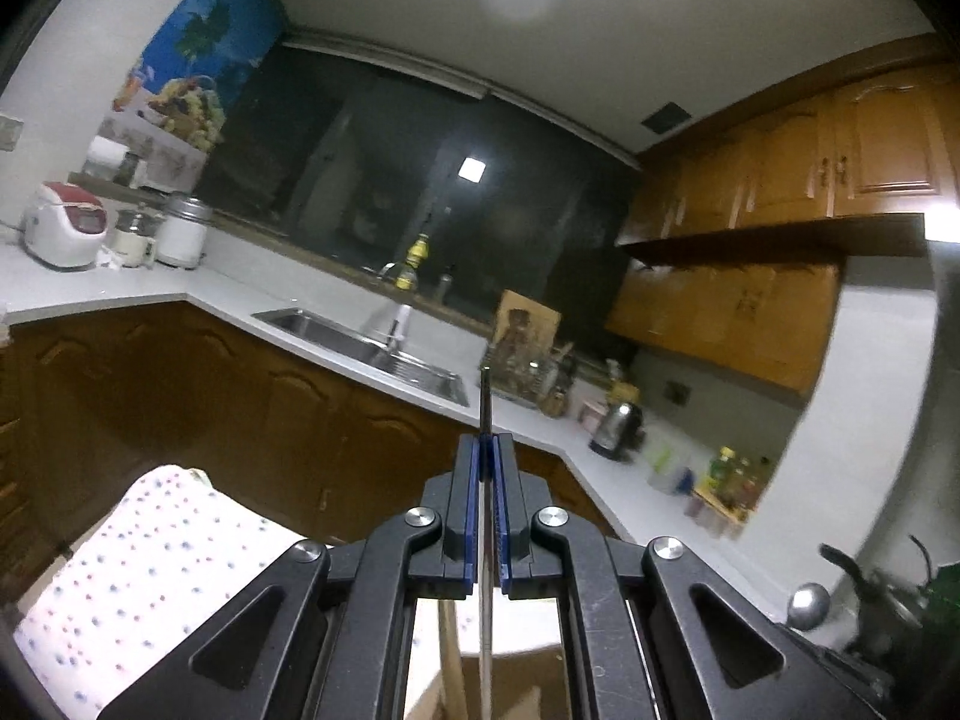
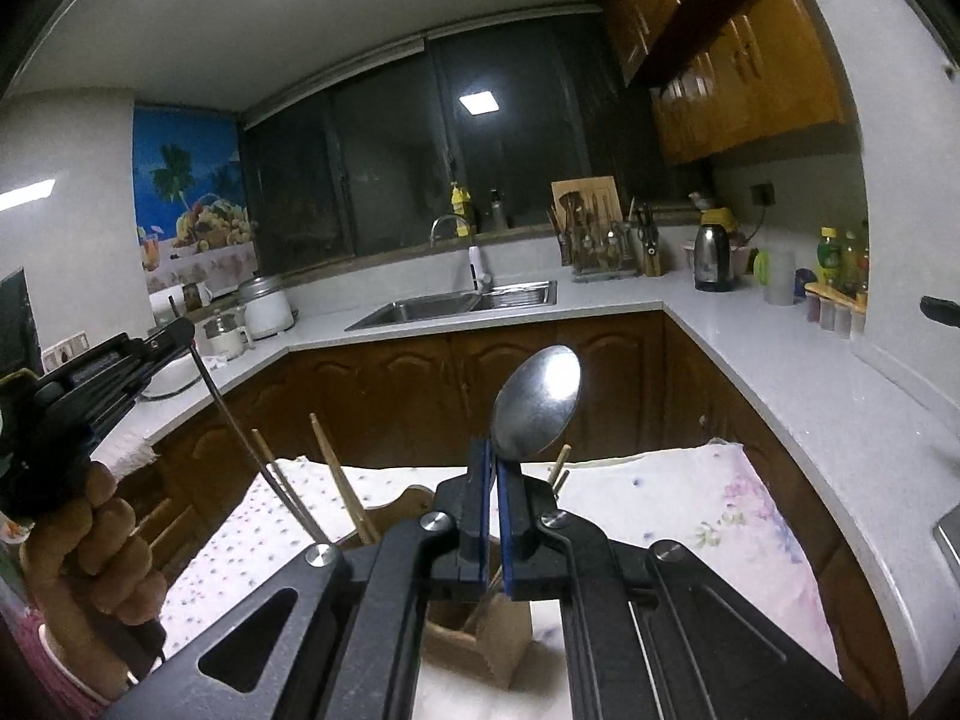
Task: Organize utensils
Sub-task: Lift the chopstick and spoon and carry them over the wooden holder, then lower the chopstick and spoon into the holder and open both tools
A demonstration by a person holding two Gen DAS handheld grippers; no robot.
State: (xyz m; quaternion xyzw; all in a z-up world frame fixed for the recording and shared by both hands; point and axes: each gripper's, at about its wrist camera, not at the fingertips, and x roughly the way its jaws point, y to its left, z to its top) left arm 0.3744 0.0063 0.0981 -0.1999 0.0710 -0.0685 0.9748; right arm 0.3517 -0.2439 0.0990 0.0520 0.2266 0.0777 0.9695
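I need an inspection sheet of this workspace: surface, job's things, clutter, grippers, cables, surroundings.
Surface: dotted cloth covers the near table.
Job's things: spoon, bowl upward; dark chopstick; wooden holder with wooden chopsticks.
Clutter: nothing seen on the cloth.
Grippers: left gripper shut on the dark chopstick; right gripper shut on the spoon's neck.
Cables: nothing seen near the work.
Surroundings: sink, kettle, utensil rack, rice cooker, wooden cabinets, dark window.

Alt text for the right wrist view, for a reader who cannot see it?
The right tool grips a metal spoon, bowl up, above a wooden utensil holder on a dotted cloth. At left, the left tool holds a thin dark rod.
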